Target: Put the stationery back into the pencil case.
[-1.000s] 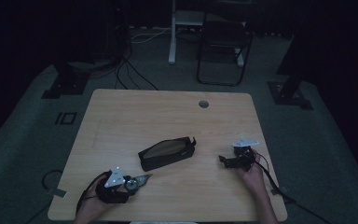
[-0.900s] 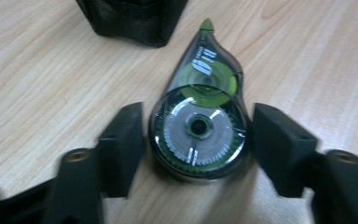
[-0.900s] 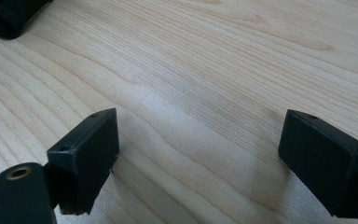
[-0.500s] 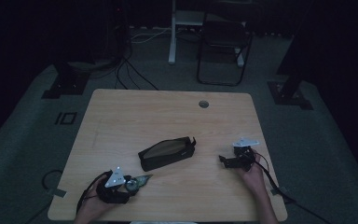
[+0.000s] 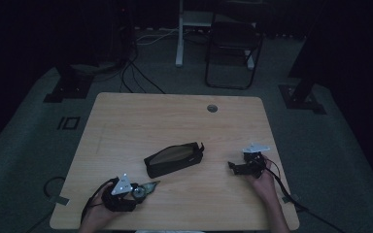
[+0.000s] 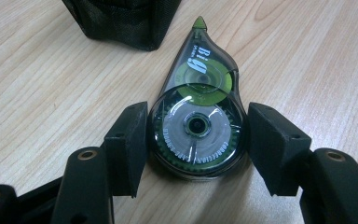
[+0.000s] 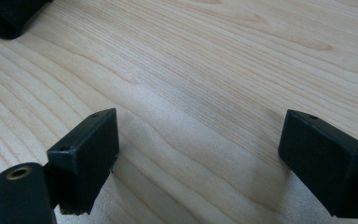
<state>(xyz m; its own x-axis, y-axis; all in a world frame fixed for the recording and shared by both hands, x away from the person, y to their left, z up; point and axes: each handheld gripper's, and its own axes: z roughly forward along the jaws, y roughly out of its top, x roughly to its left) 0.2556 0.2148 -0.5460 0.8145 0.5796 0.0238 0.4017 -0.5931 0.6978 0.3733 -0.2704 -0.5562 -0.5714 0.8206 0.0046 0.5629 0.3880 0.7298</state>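
- One correction tape [image 6: 196, 126] lay flat on the table [image 5: 150, 116] near the person's front-left edge. Its rounded reel end faced the left gripper [image 6: 198, 142] and its green tip pointed away toward the pouch [image 6: 121, 21].
- Lying flat with its widest part nearest the jaws, it probably offered the two curved sides as the easiest faces to pinch.
- Both jaws of the left gripper bracketed that reel end and had just been closing, with the tape between them. In the left gripper view, one pad [image 6: 128, 140] sat against the casing. The other pad [image 6: 272, 144] looked to touch it too, though a sliver of shadow there made firm contact hard to confirm.
- Held low and level with the tabletop, this gripper seemed set for a side pinch rather than a grab from above.
- Beyond the tape's tip, the black pouch lay at an angle in the middle of the table. It was near the tape but not touching it, and was likely where the tape belonged.
- Farther off, at the table's right side, the right gripper [image 5: 233, 166] rested in the person's hand [image 5: 262, 177]. Its jaws stood wide apart over bare wood with nothing between them, apparently waiting, perhaps to steady the pouch.
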